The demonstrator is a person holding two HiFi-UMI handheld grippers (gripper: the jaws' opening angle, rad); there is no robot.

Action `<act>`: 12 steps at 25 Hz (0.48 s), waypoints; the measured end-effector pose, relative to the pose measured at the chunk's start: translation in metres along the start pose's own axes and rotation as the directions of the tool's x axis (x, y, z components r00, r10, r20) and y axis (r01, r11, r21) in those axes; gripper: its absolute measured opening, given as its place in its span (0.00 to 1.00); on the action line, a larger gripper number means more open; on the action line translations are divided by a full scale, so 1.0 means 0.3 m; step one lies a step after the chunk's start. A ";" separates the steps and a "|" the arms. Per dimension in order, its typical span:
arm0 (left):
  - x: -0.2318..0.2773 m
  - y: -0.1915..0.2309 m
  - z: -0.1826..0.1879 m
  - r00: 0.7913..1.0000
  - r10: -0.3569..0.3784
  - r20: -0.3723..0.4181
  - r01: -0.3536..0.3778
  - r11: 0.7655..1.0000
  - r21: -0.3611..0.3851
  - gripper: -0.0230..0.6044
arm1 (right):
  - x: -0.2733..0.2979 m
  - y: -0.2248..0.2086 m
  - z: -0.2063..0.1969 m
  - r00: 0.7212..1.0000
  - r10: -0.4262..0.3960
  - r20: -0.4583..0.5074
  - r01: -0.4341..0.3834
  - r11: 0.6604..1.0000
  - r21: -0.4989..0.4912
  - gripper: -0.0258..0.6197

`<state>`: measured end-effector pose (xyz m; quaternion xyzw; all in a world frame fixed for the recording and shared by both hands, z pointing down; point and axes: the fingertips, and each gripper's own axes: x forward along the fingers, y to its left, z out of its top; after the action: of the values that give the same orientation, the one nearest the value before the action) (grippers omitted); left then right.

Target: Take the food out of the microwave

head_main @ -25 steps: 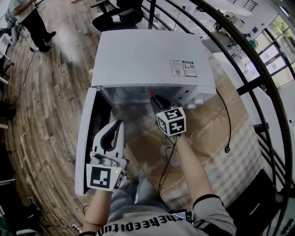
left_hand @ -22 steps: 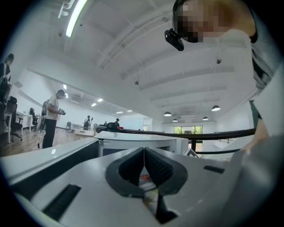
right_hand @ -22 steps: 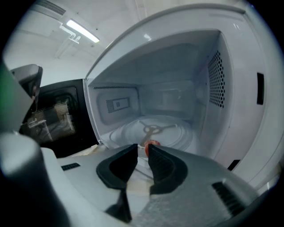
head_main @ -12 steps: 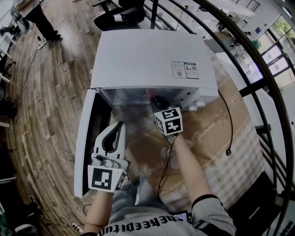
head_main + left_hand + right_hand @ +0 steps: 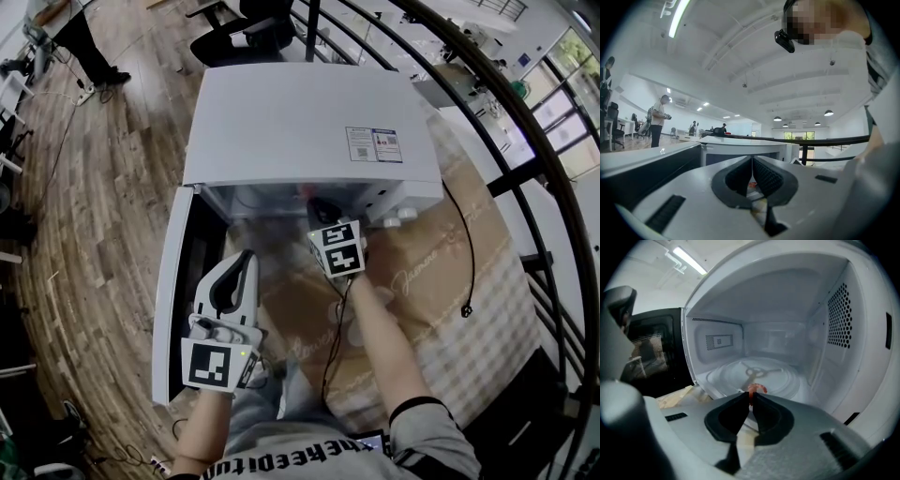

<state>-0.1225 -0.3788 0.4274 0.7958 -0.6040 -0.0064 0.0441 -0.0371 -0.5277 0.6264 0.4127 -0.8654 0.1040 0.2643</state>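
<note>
Clamping food [image 5: 755, 389] at microwave [image 5: 778, 296] mouth

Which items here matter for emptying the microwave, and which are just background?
Part of the job: microwave, open door, glass turntable, red food piece pinched in the right gripper.

Lying about: patterned tablecloth, loose black cable, office chair. The left gripper is shut and empty.

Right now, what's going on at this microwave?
A person works at the open white microwave with two hand-held grippers. The right hand-held gripper is shut on a small pinkish-red piece of food at the oven's mouth, in front of the glass turntable. The left hand-held gripper is shut and empty, held beside the open door.
</note>
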 end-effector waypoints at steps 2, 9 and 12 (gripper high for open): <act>-0.003 -0.003 0.004 1.000 -0.002 0.001 0.002 1.000 0.001 0.05 | -0.002 0.003 -0.003 1.000 0.000 -0.009 -0.001 1.000 -0.002 0.08; -0.029 0.009 0.028 1.000 0.009 0.015 -0.009 1.000 0.012 0.05 | -0.049 0.034 0.006 1.000 0.013 0.013 -0.013 0.999 0.049 0.08; -0.047 0.010 0.043 1.000 0.011 0.023 -0.011 1.000 0.012 0.05 | -0.085 0.045 0.017 1.000 0.005 0.024 -0.007 0.998 0.061 0.08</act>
<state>-0.1299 -0.3668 0.4141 0.7925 -0.6089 -0.0117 0.0323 -0.0362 -0.5044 0.6086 0.4191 -0.8662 0.1262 0.2412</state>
